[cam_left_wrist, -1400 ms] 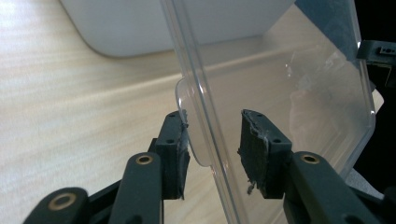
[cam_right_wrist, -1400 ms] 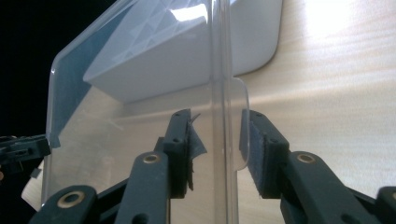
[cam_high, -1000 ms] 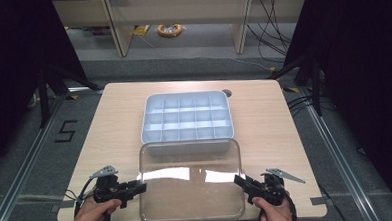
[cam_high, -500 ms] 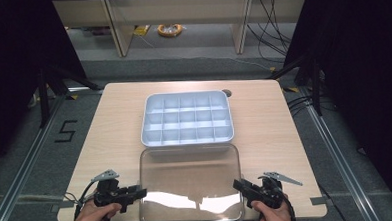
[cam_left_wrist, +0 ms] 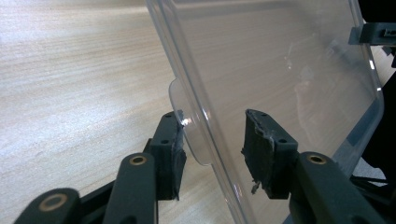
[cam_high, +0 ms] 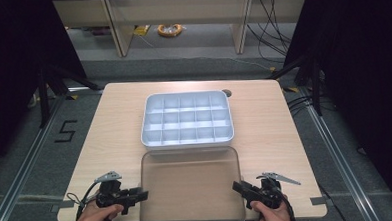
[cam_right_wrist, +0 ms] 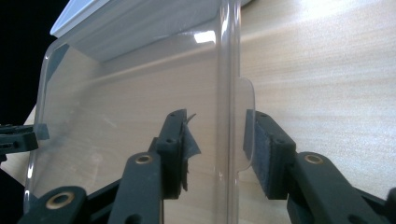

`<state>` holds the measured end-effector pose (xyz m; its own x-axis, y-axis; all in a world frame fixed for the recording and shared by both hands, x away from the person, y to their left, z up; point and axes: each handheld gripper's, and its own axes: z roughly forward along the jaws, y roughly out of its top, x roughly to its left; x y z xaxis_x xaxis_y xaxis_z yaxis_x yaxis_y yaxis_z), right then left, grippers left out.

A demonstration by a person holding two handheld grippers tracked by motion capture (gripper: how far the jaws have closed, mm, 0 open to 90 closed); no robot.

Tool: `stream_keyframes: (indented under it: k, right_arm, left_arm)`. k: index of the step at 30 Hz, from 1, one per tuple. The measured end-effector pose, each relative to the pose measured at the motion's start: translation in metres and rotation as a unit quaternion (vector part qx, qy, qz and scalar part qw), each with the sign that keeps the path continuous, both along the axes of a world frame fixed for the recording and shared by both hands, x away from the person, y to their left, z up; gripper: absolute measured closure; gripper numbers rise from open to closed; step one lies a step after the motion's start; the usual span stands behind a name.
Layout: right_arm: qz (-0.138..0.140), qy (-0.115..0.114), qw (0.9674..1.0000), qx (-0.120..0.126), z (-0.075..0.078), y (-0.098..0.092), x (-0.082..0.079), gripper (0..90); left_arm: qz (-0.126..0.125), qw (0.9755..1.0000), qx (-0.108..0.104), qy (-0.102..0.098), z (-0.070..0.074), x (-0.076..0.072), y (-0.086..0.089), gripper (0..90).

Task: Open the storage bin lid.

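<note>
1. A white compartment tray (cam_high: pixel 187 118) is sitting on the middle of the wooden table (cam_high: pixel 112 124), its grid of small cells facing up.
2. A clear plastic lid (cam_high: pixel 190 188) is lying just in front of the tray, toward the person, with its far edge running close along the tray's near wall; whether the two are touching cannot be told.
3. The left gripper (cam_high: pixel 132 197) is sitting at the lid's left edge, held in the person's left hand (cam_high: pixel 91 220).
4. In the left gripper view, its jaws are standing apart with the lid's rim and a small rounded tab (cam_left_wrist: pixel 184 126) between them; the left pad is at the tab while the right pad is clear of the plastic, so nothing is being squeezed.
5. The right gripper (cam_high: pixel 242 188) is sitting at the lid's right edge, held in the right hand (cam_high: pixel 273 214).
6. In the right gripper view, its jaws are likewise spread, straddling the rim and its tab (cam_right_wrist: pixel 247 121), with a gap showing on the inner side.
</note>
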<state>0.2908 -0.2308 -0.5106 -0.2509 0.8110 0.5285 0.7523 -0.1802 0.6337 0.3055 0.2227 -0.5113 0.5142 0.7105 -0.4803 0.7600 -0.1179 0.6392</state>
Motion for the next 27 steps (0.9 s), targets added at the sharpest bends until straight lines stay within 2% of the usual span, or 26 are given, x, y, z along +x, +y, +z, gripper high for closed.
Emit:
stream_keyframes:
  k: [1, 2, 3, 4, 5, 8, 9, 10, 11, 13, 14, 16, 17, 18, 19, 21, 22, 23, 24, 25, 27]
  right_arm:
    - [-0.007, 0.019, 0.9997, 0.014, 0.0028, 0.0023, -0.0021, 58.8]
    - [0.006, 0.01, 0.9999, 0.007, 0.0013, -0.0003, -0.0008, 57.8]
    - [0.006, 0.01, 0.9999, 0.007, 0.0013, -0.0003, -0.0008, 57.8]
    - [-0.003, 0.025, 0.9996, 0.016, 0.0004, 0.0028, -0.0008, 56.4]
    - [-0.004, 0.03, 0.9994, 0.014, 0.0005, 0.0034, -0.001, 56.4]
    - [-0.008, 0.03, 0.9995, 0.01, 0.0, 0.005, -0.0007, 55.1]
    - [0.0, 0.016, 0.9999, -0.003, -0.0012, 0.0032, 0.0006, 53.6]
    - [-0.002, 0.039, 0.999, 0.021, 0.0019, 0.0054, -0.0013, 52.7]
    - [0.001, 0.025, 0.9997, 0.003, -0.0013, 0.005, 0.0007, 52.7]
    - [0.003, 0.021, 0.9997, -0.009, -0.0038, 0.0032, 0.0021, 52.5]
    - [0.003, 0.021, 0.9997, -0.009, -0.0038, 0.0032, 0.0021, 52.5]
    - [0.0, 0.04, 0.9992, 0.003, -0.0014, 0.0062, 0.001, 49.3]
    - [0.0, 0.04, 0.9992, 0.003, -0.0014, 0.0062, 0.001, 49.3]
    - [0.009, 0.032, 0.9994, -0.012, -0.0036, 0.0049, 0.003, 47.3]
    - [0.0, 0.041, 0.9991, -0.011, -0.0024, 0.0072, 0.0023, 47.2]
    - [-0.001, 0.043, 0.999, -0.014, -0.0019, 0.0079, 0.0022, 47.2]
    - [0.001, 0.041, 0.999, -0.017, -0.0006, 0.0085, 0.0027, 44.2]
    - [0.016, 0.026, 0.9989, -0.035, -0.0021, 0.0054, 0.0053, 42.2]
    - [0.004, 0.036, 0.999, -0.027, 0.0006, 0.0073, 0.005, 40.5]
    - [-0.005, 0.036, 0.9991, -0.019, 0.0015, 0.0071, 0.0053, 40.5]
    - [-0.006, 0.033, 0.9993, -0.019, 0.0047, 0.0059, 0.0062, 40.9]
  left_arm:
    - [-0.002, 1.0, 0.006, 0.002, 0.0, 0.0002, 0.0001, 56.8]
    - [-0.003, 1.0, 0.007, 0.002, 0.0, 0.0002, -0.0001, 56.7]
    - [-0.003, 1.0, 0.007, 0.002, 0.0, 0.0002, -0.0001, 56.7]
    - [-0.003, 0.9999, 0.011, 0.002, -0.0002, 0.0001, -0.0005, 56.6]
    - [-0.005, 0.9999, 0.014, 0.003, -0.0002, 0.0, -0.0002, 56.5]
    - [-0.005, 0.9998, 0.017, 0.006, -0.001, -0.0002, -0.0002, 56.1]
    - [-0.005, 0.9998, 0.019, 0.005, -0.001, -0.0004, -0.0004, 56.0]
    - [-0.005, 0.9998, 0.021, 0.002, -0.0011, -0.0005, -0.0008, 56.1]
    - [-0.006, 0.9997, 0.024, 0.0, -0.001, -0.0003, -0.0005, 56.2]
    - [-0.003, 0.9997, 0.023, 0.001, -0.0017, 0.0001, -0.001, 56.2]
    - [-0.003, 0.9997, 0.023, 0.001, -0.0017, 0.0001, -0.001, 56.1]
    - [-0.002, 0.9996, 0.028, 0.004, -0.0026, 0.0002, -0.0018, 56.1]
    - [-0.002, 0.9996, 0.028, 0.004, -0.0026, 0.0002, -0.0018, 56.1]
    - [0.0, 0.9996, 0.028, 0.003, -0.0027, 0.0002, -0.0019, 55.4]
    - [0.0, 0.9996, 0.029, 0.005, -0.0028, 0.0009, -0.0009, 55.1]
    - [0.003, 0.9996, 0.027, 0.007, -0.003, 0.001, -0.0008, 53.7]
    - [0.004, 0.9995, 0.032, 0.004, -0.0029, 0.0008, -0.0009, 53.0]
    - [0.006, 0.9995, 0.031, 0.004, -0.0026, 0.0009, -0.0004, 53.1]
    - [0.006, 0.9995, 0.031, 0.004, -0.0026, 0.0009, -0.0004, 53.0]
    - [0.016, 0.9995, 0.027, -0.006, -0.0013, 0.001, 0.0005, 51.8]
    - [0.015, 0.9994, 0.026, -0.019, 0.0028, 0.0009, 0.0017, 53.5]
